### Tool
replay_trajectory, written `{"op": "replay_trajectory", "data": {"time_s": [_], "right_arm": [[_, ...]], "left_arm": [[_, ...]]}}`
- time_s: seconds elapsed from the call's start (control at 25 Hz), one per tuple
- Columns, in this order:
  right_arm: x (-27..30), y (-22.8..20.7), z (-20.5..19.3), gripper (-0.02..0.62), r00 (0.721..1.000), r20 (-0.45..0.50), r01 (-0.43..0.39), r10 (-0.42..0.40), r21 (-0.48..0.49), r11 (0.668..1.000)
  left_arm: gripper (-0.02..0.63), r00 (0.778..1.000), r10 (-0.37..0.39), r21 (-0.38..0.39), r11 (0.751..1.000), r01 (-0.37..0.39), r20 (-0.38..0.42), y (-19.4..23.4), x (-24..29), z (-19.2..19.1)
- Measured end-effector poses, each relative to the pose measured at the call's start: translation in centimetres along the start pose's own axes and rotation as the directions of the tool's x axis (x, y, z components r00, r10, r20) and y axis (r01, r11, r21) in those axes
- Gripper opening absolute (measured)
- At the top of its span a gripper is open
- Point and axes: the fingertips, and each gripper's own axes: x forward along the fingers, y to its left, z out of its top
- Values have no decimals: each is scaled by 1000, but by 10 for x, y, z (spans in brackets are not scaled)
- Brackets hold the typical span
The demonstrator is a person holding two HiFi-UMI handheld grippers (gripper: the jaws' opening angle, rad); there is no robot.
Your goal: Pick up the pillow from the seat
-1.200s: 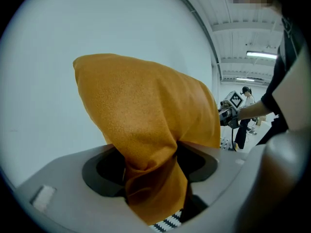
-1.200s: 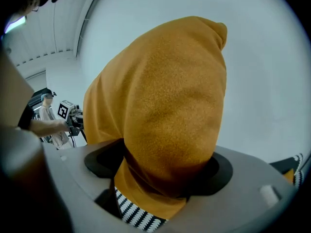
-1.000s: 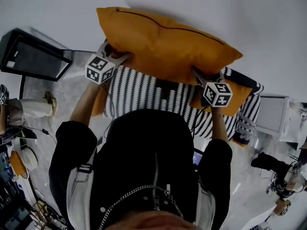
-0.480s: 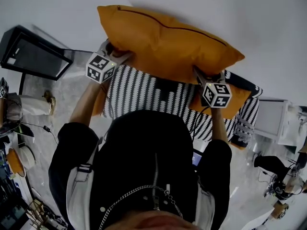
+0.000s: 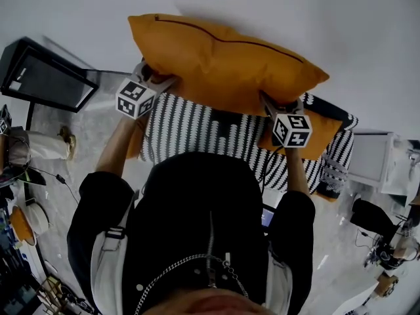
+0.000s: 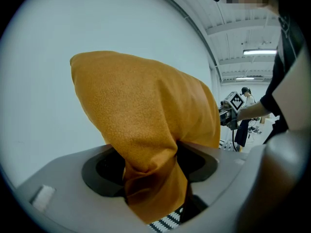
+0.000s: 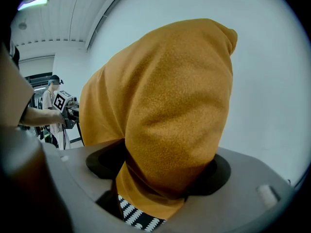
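Note:
A large orange pillow [image 5: 223, 61] hangs in the air against the white wall, above the black-and-white striped seat [image 5: 197, 133]. My left gripper [image 5: 152, 76] is shut on the pillow's lower left edge; its fabric [image 6: 146, 144] bunches between the jaws. My right gripper [image 5: 270, 105] is shut on the lower right edge, with orange cloth [image 7: 165, 130] pinched in its jaws. A second orange cushion [image 5: 323, 133] lies on the seat at the right, behind the right gripper's marker cube [image 5: 292, 130].
A black-framed panel [image 5: 46, 77] stands at the left on the grey floor. White boxes [image 5: 377, 159] sit at the right, and cables and gear lie scattered along both lower edges. Another person with a marker cube [image 6: 236, 101] stands far off.
The pillow and both grippers have shifted slightly left and a touch lower in the head view. Both grips stay on the pillow.

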Motion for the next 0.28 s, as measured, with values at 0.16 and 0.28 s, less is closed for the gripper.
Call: {"op": "replay_trajectory", "data": {"time_s": [0.16,0.28], "right_arm": [[-4,5,-2,376,1000,1,4,-4,-3,1000],[-6,7,-2,376,1000,6,8,-8,-9,1000]], "left_arm": [[325,1000,-1,2,1000,1,-3,-2,-5,-2],[325,1000,-4,6,1000,4,0,-3,-8,-2]]}}
